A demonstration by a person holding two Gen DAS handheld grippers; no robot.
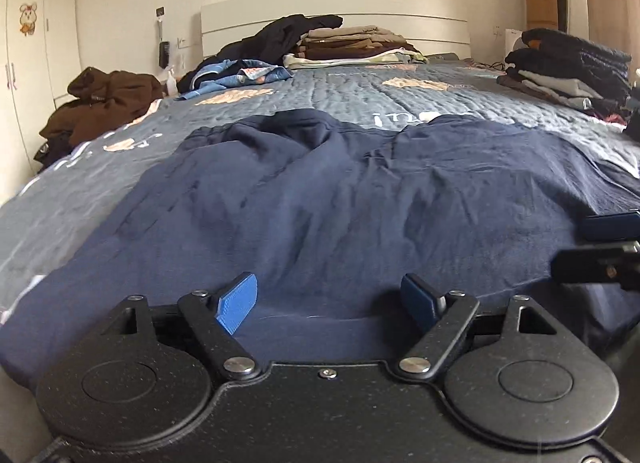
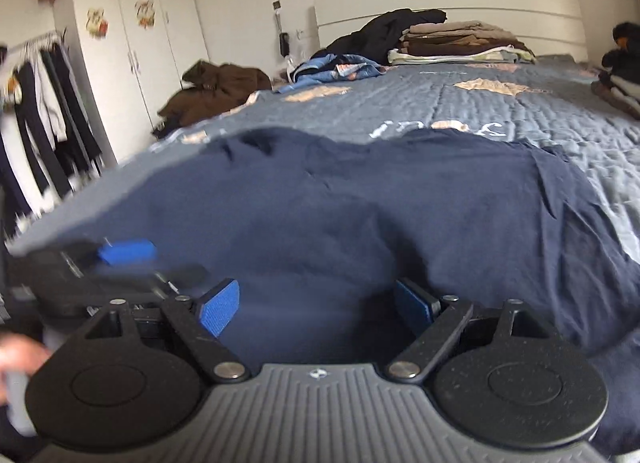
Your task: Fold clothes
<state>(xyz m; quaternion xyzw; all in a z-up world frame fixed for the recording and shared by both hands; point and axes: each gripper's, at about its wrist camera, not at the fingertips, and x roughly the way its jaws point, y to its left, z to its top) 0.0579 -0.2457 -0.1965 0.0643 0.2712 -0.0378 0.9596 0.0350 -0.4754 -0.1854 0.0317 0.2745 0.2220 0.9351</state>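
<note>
Both the left tongs (image 1: 330, 305) and right tongs (image 2: 318, 305) stand wide and empty over the near hem of the navy shirt (image 1: 340, 199) (rumpled ahead of them), so a shallow pinch may grab one layer only.

Bed (image 1: 320, 99) with grey-blue quilted cover, white headboard at 12. Navy garment (image 1: 340, 199) spread rumpled at 6. Folded brown-beige stack (image 1: 356, 45) at 12, black-and-blue heap (image 1: 256, 59) at 11, brown jacket (image 1: 108, 103) at 10, dark folded stack (image 1: 568, 71) at 2.
</note>
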